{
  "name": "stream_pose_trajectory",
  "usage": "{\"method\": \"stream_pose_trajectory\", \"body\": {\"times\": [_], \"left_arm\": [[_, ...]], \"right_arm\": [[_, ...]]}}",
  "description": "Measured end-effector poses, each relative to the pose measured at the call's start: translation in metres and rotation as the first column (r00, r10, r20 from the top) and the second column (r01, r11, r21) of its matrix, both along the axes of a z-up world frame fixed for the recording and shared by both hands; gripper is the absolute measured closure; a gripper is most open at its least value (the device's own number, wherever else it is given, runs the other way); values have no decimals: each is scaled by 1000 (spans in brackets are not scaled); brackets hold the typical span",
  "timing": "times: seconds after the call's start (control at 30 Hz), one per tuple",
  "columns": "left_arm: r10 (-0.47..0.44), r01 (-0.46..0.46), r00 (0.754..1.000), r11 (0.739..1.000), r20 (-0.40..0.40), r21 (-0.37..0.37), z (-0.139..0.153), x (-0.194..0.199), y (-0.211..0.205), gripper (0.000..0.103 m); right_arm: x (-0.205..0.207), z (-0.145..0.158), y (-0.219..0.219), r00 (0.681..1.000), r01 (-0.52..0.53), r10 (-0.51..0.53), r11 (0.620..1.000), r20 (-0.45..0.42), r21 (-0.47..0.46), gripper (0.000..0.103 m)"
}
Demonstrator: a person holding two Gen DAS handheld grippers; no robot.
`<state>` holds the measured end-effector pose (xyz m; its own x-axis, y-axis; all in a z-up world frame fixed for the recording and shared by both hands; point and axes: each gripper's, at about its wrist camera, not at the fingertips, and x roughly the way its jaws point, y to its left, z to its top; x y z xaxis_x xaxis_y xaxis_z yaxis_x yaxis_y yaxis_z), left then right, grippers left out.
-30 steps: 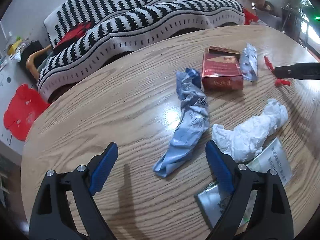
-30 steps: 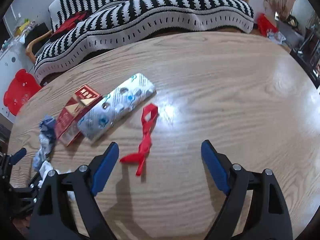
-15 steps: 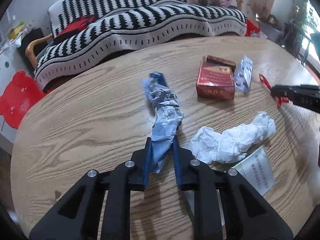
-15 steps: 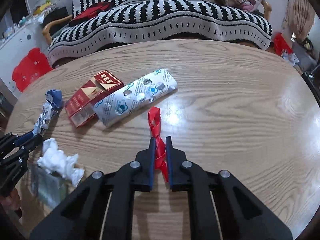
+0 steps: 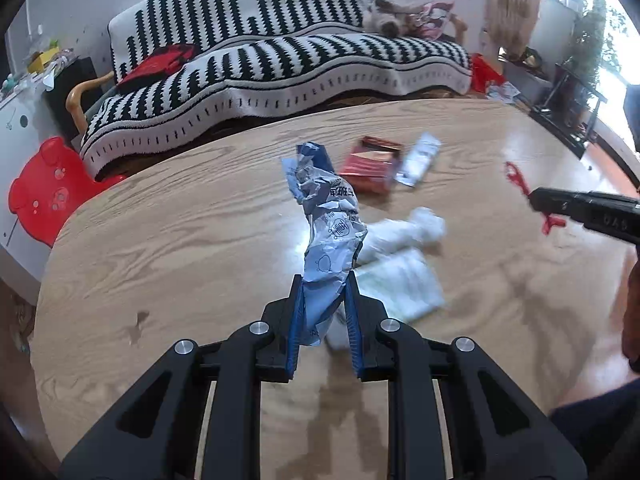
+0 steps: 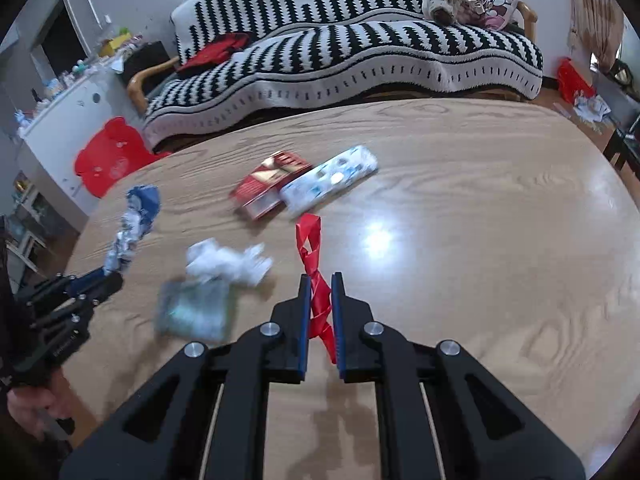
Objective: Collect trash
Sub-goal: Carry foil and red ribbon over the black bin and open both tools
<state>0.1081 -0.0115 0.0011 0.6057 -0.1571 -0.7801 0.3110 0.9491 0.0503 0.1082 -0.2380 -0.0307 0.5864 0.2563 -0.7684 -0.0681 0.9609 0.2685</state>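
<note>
Pinching a crumpled blue wrapper [image 5: 328, 236], the left gripper [image 5: 322, 312] holds it above the table [image 5: 168, 240]; the right gripper's [image 6: 320, 312] fingers clamp a red ribbon [image 6: 314, 264]. Beyond lie white tissue [image 6: 224, 264], a red box [image 6: 268, 184], a blister pack [image 6: 332, 176] and a flat packet [image 6: 196, 308].

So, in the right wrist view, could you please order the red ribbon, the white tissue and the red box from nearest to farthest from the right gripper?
1. Red ribbon: clamped in the right gripper.
2. White tissue: on the table, to the gripper's left.
3. Red box: farther back, left of the blister pack.
</note>
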Motion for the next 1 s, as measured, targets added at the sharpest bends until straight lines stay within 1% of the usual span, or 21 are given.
{"method": "stream_pose_trajectory", "body": {"times": [0.1, 0.23, 0.3, 0.37, 0.5, 0.63, 0.8, 0.87, 0.97, 1.0], "left_arm": [[-4, 3, 1000, 999, -7, -44, 7, -30, -5, 84], [-24, 24, 1000, 999, -3, -45, 1, -78, -16, 84], [-24, 23, 999, 997, -24, -69, -7, -103, -18, 84], [-29, 24, 999, 996, -46, -90, -16, -129, -20, 84], [-40, 33, 997, 995, -71, -95, -34, -174, -28, 84], [-42, 33, 996, 994, -83, -108, -43, -211, -31, 84], [-75, 63, 993, 990, -96, -124, -52, -255, -38, 84], [-97, 81, 987, 989, -131, -123, -63, -267, -42, 84], [-118, 99, 974, 989, -192, -107, -80, -271, -49, 84], [-118, 100, 972, 990, -201, -98, -83, -270, -50, 84]], "right_arm": [[-36, 8, 12, 999, -33, 33, 999, 20, -1, 92], [-90, 8, 21, 997, -67, 67, 998, 30, 4, 92], [-119, 1, 26, 996, -89, 89, 996, 18, 2, 92], [-140, -5, 31, 994, -107, 107, 994, 12, -6, 92], [-182, -19, 36, 991, -134, 134, 991, -3, -12, 92], [-223, -33, 38, 988, -149, 149, 989, -28, 14, 92], [-255, -47, 39, 987, -148, 150, 988, -61, 44, 92], [-262, -56, 40, 984, -150, 154, 987, -93, 55, 92], [-263, -67, 39, 980, -144, 152, 987, -129, 69, 92], [-262, -69, 38, 980, -139, 148, 988, -136, 72, 92]]}}
